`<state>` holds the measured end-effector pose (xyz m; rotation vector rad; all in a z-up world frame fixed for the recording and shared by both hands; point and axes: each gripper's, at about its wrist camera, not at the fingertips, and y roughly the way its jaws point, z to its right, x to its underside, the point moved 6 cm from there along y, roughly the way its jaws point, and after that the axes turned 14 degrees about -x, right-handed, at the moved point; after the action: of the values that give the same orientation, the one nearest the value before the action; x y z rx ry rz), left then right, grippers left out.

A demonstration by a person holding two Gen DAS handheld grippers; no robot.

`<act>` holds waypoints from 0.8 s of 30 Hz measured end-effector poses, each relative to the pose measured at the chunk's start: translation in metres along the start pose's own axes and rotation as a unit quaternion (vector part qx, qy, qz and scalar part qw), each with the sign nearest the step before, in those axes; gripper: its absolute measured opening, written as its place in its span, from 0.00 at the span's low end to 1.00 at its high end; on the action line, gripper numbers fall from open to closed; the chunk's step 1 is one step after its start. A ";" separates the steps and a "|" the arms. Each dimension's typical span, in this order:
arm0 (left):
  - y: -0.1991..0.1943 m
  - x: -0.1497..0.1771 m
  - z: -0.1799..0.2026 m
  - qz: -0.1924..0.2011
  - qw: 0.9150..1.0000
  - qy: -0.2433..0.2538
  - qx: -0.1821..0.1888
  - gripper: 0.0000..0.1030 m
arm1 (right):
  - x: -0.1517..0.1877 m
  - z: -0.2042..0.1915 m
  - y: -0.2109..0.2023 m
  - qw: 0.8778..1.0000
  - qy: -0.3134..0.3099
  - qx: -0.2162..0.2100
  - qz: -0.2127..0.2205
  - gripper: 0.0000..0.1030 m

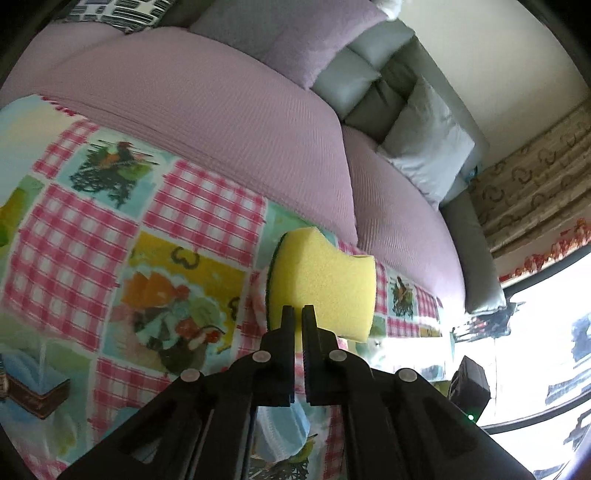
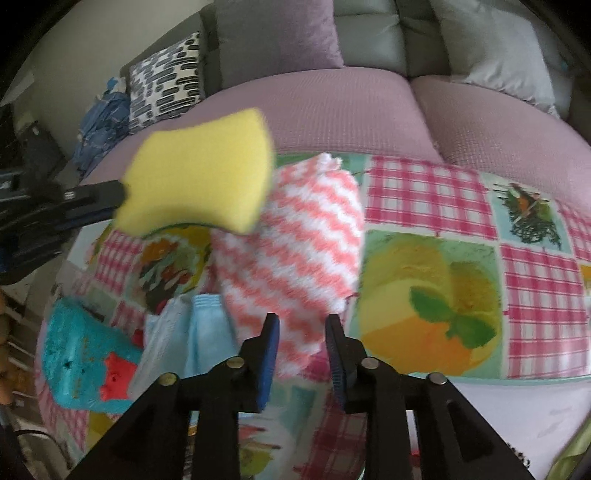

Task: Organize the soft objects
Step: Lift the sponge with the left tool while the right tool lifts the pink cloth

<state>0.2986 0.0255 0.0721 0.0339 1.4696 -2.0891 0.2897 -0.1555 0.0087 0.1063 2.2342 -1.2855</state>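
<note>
My left gripper is shut on the edge of a yellow sponge with a green scrub side and holds it in the air above the patchwork tablecloth. The sponge also shows in the right wrist view, with the left gripper's fingers at its left end. My right gripper is open and empty, just above the near edge of a pink-and-white zigzag cloth that lies on the tablecloth. A light blue cloth lies beside it, and a teal soft item with a red star lies further left.
A purple-covered sofa stands behind the table, with a grey cushion, a purple cushion and a black-and-white patterned cushion. Blue fabric lies at the sofa's left end. A bright window is at the right.
</note>
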 end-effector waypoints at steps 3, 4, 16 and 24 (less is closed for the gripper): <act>-0.008 -0.001 -0.010 0.013 1.000 -0.012 -0.004 0.03 | 0.001 0.004 0.008 1.000 0.005 0.006 -0.010 0.33; -0.008 -0.001 -0.013 0.016 1.000 -0.015 -0.005 0.03 | 0.002 0.004 0.010 1.000 0.005 0.010 -0.010 0.33; -0.016 -0.004 -0.026 0.025 0.999 -0.028 -0.011 0.01 | -0.005 -0.009 -0.014 1.000 0.002 -0.013 0.024 0.03; -0.009 -0.005 -0.022 0.004 0.998 -0.004 -0.058 0.01 | -0.016 -0.034 -0.069 0.997 -0.034 -0.007 0.070 0.03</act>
<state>0.2924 0.0488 0.0727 -0.0123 1.5800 -1.9916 0.2662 -0.1621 0.0835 0.2080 2.1375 -1.1814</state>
